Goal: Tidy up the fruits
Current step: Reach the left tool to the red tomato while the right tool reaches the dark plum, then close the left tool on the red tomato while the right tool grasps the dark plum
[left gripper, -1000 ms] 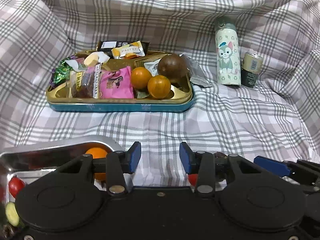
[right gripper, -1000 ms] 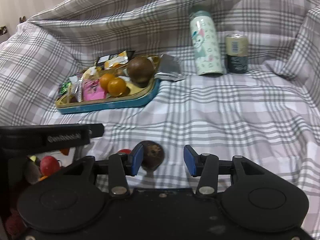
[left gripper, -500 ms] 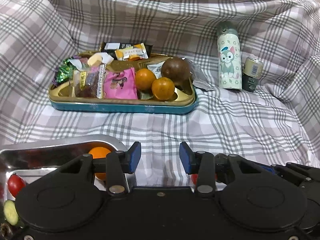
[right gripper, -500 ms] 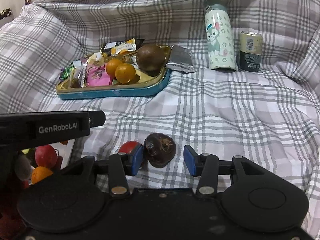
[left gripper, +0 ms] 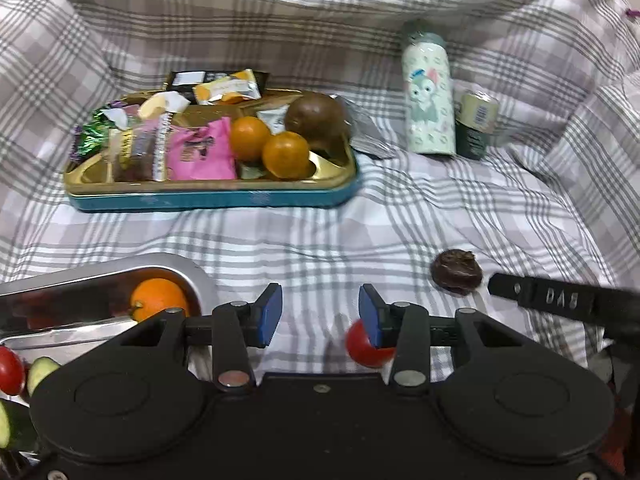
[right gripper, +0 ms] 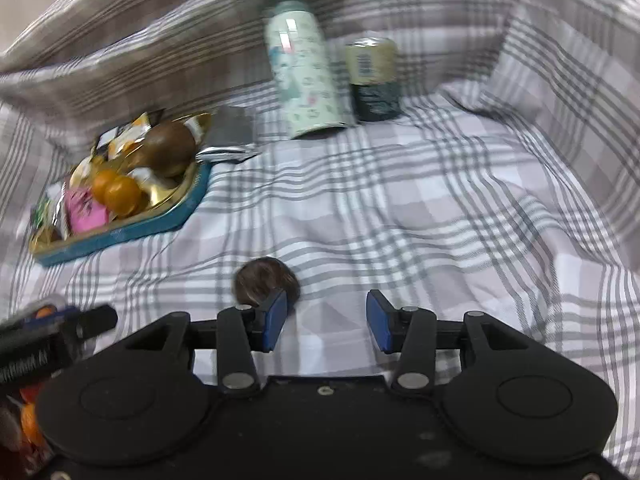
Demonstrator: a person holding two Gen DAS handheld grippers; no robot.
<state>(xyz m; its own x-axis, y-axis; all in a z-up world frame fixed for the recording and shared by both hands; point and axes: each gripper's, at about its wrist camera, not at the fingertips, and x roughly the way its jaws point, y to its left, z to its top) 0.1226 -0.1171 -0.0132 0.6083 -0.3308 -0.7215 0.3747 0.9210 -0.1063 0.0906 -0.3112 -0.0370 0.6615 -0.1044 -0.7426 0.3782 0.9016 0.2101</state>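
Observation:
My left gripper (left gripper: 320, 314) is open over the plaid cloth with nothing between its blue pads. A red tomato (left gripper: 366, 346) lies just behind its right finger. A dark wrinkled fruit (left gripper: 456, 272) rests on the cloth further right. In the right wrist view the same dark fruit (right gripper: 264, 280) sits just beyond the left fingertip of my right gripper (right gripper: 326, 320), outside the gap. That gripper is open and holds nothing. A steel tray (left gripper: 100, 276) at the near left holds an orange (left gripper: 158, 298), a tomato (left gripper: 10, 364) and cucumber pieces.
A gold and teal tin (left gripper: 212, 196) at the back left holds snack packets, two oranges (left gripper: 266, 142) and a brown round fruit (left gripper: 316, 120). A patterned bottle (left gripper: 428, 88) and a small can (left gripper: 476, 124) stand at the back right. Raised cloth folds ring the area.
My right gripper swung to the right and rolled, so the dark fruit went from between its fingers to ahead of the left fingertip. The left gripper stayed about where it was.

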